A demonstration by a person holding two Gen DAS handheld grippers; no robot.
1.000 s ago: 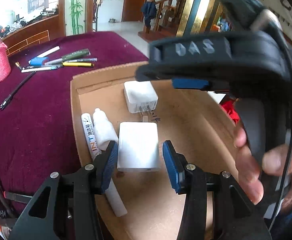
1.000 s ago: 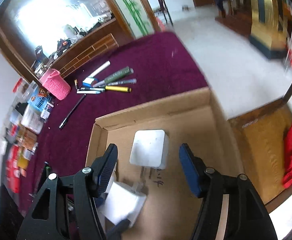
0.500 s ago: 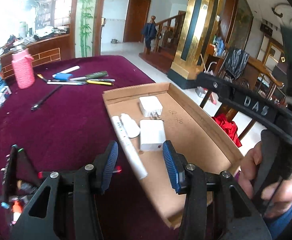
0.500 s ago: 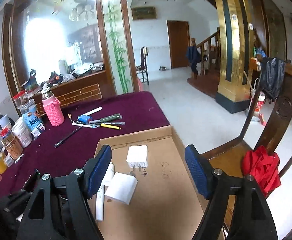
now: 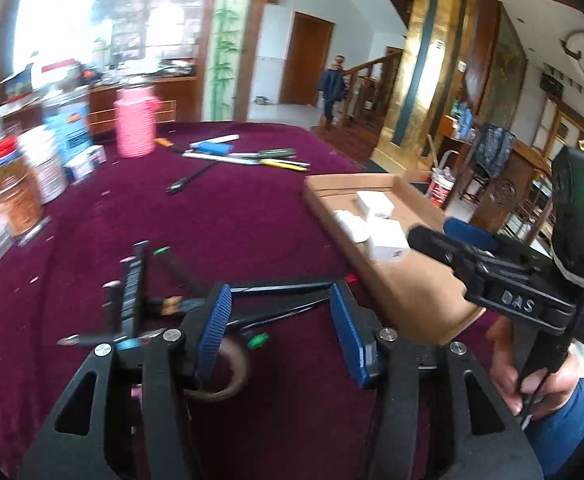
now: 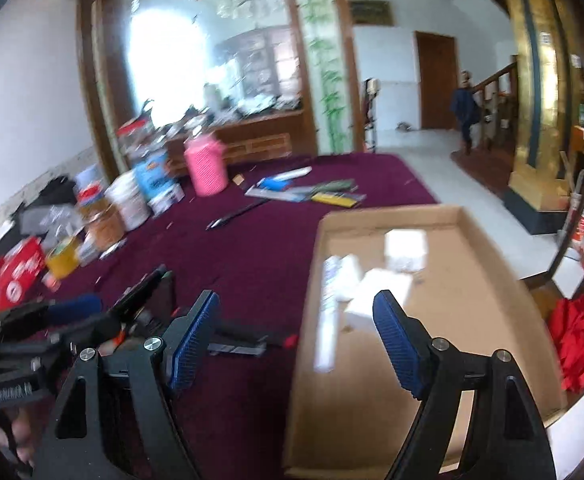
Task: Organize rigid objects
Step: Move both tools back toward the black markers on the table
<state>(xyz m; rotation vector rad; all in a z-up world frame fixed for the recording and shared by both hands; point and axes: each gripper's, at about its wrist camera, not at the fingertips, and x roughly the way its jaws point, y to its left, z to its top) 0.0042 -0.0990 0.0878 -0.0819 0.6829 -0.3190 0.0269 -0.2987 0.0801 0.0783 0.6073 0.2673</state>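
Observation:
A shallow cardboard box (image 5: 412, 284) (image 6: 472, 320) lies on the maroon table and holds two white chargers (image 5: 388, 240) (image 6: 406, 246) and a white marker (image 6: 328, 312). My left gripper (image 5: 280, 320) is open and empty, above pens (image 5: 276, 288) and a tape roll (image 5: 228, 372) at the near table edge. My right gripper (image 6: 296, 344) is open and empty, over the box's left wall. It also shows in the left wrist view (image 5: 504, 280). More pens (image 5: 248, 154) (image 6: 312, 192) lie at the far side.
A pink knitted bottle (image 5: 134, 120) (image 6: 206, 166), jars and cartons (image 5: 24, 176) (image 6: 116, 208) crowd the left of the table. A black pen (image 5: 190, 178) lies mid-table. A red cloth (image 6: 580, 340) lies on a wooden chair to the right.
Both grippers have pulled back and up from the box, leaving the chargers inside. The left gripper has swung left over the near pens and tape roll. Both stay open.

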